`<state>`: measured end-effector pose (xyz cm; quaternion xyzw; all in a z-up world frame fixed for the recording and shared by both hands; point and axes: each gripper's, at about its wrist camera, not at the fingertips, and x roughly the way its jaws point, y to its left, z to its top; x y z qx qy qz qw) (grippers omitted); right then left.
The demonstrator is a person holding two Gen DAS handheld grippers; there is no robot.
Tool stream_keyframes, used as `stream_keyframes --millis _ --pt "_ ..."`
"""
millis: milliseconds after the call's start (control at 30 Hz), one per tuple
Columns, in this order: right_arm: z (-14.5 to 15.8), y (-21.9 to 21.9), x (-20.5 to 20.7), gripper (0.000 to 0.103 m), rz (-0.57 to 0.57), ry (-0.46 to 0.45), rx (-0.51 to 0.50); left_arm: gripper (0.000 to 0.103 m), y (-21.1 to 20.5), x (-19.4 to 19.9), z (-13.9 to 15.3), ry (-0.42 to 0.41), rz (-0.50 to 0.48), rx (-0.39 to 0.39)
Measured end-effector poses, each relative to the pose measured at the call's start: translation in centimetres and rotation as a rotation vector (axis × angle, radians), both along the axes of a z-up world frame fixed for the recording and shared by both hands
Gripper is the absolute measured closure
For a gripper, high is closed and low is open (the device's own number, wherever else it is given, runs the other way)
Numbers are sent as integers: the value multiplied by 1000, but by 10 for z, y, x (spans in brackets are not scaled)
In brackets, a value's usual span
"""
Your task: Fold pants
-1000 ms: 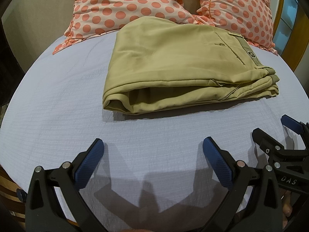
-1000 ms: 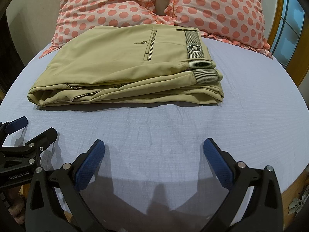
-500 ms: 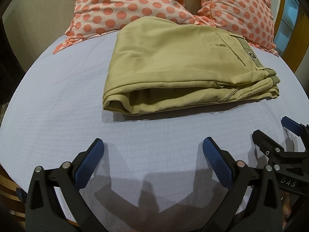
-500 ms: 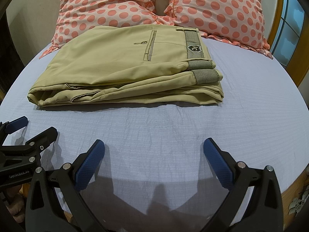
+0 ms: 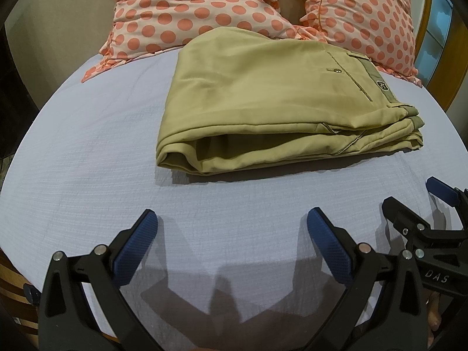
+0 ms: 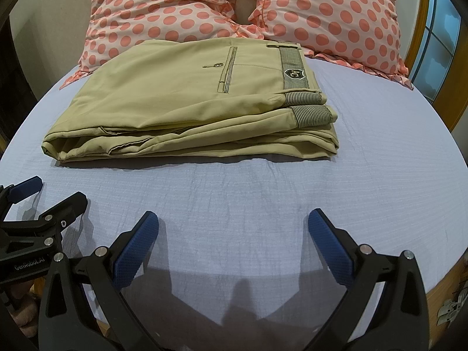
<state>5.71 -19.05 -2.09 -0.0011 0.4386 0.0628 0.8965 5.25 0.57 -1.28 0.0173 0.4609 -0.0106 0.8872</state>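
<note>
Khaki pants point(image 5: 263, 99) lie folded in a flat rectangular stack on the pale blue bed sheet point(image 5: 87, 152), back pocket and striped waistband up; they also show in the right wrist view point(image 6: 187, 99). My left gripper point(image 5: 231, 228) is open and empty, hovering over the sheet near the bed's front edge, well short of the pants. My right gripper point(image 6: 234, 228) is open and empty too, beside the left one. Each gripper shows at the edge of the other's view, the right gripper point(image 5: 415, 199) and the left gripper point(image 6: 52, 193).
Two white pillows with coral dots point(image 6: 181, 8) lean at the head of the bed behind the pants. A wooden frame with glass panes point(image 6: 435, 46) stands at the right. The bed's wooden edge point(image 6: 450, 280) shows at lower right.
</note>
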Motion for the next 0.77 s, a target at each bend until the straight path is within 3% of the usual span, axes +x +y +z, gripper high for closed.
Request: stream_keyframes --millis 767 --pt "0 0 1 1 -3 2 1 2 -2 0 -1 5 -1 3"
